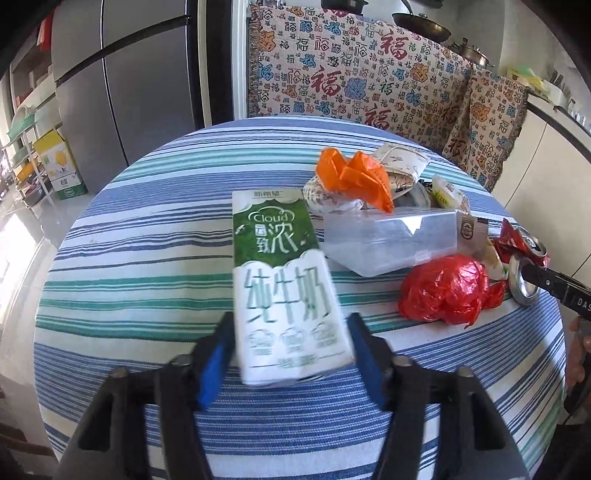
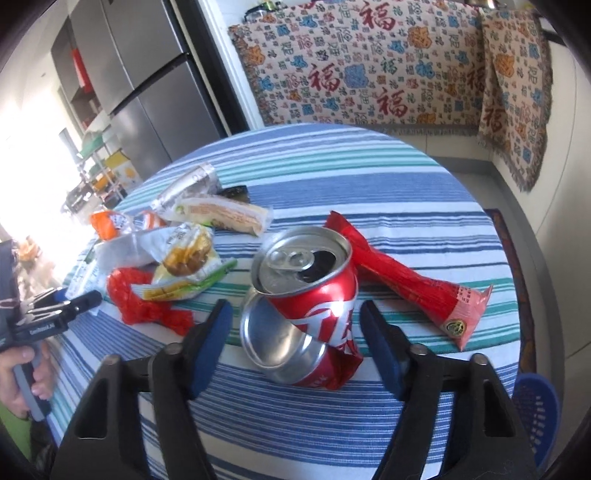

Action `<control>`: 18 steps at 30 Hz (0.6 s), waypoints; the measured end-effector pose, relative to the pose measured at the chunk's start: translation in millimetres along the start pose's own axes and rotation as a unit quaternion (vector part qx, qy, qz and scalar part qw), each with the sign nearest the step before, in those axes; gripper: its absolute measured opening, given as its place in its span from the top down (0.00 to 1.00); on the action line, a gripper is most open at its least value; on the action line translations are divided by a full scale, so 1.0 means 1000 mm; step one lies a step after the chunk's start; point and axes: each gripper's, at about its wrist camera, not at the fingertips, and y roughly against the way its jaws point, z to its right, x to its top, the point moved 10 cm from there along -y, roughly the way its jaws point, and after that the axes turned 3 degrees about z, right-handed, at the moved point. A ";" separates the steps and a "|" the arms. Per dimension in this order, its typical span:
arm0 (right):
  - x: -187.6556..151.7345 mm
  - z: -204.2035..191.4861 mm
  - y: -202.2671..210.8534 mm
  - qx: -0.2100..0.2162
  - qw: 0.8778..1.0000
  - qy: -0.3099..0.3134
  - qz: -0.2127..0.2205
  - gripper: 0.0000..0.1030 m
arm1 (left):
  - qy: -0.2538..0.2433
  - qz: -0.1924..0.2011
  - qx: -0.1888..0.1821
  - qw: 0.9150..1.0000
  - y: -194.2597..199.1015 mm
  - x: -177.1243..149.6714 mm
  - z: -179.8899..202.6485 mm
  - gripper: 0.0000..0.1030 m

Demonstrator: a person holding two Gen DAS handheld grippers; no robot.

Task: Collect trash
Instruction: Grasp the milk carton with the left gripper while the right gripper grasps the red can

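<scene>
Left gripper (image 1: 291, 334): we log its jaws spread around the milk carton (image 1: 282, 280), gaps showing. Right gripper (image 2: 295, 325): likewise wide around the crushed can (image 2: 306, 306). Right of that can we list a red wrapper (image 2: 406, 280).

I'm in a home kitchen-dining area. A tall grey steel double-door refrigerator (image 1: 122, 85) stands at the back left, dark metal woks and lidded pots (image 1: 424, 26) sit on a counter at the back right, and white cabinet fronts (image 1: 535, 166) run below it. A round table under a blue, green and white striped cloth (image 1: 147, 258) sits before a patterned woven throw with red Chinese characters (image 2: 369, 66).
</scene>
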 end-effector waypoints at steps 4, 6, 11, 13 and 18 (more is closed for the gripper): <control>0.002 0.001 0.005 -0.006 1.000 -0.008 0.006 0.68 | -0.005 0.012 0.001 1.000 0.004 0.001 -0.002 0.51; 0.004 -0.003 0.012 -0.011 1.000 0.004 0.013 0.68 | -0.007 0.014 -0.001 1.000 0.007 -0.002 -0.001 0.52; 0.000 -0.016 0.025 -0.002 1.000 0.009 0.017 0.69 | -0.010 0.024 -0.001 1.000 0.026 -0.015 -0.002 0.53; -0.001 -0.022 0.031 0.003 1.000 0.012 0.021 0.69 | -0.003 0.028 -0.003 1.000 0.035 -0.019 -0.002 0.53; -0.005 -0.036 0.046 0.010 0.999 0.024 0.032 0.69 | 0.010 0.039 -0.011 0.999 0.057 -0.024 -0.007 0.53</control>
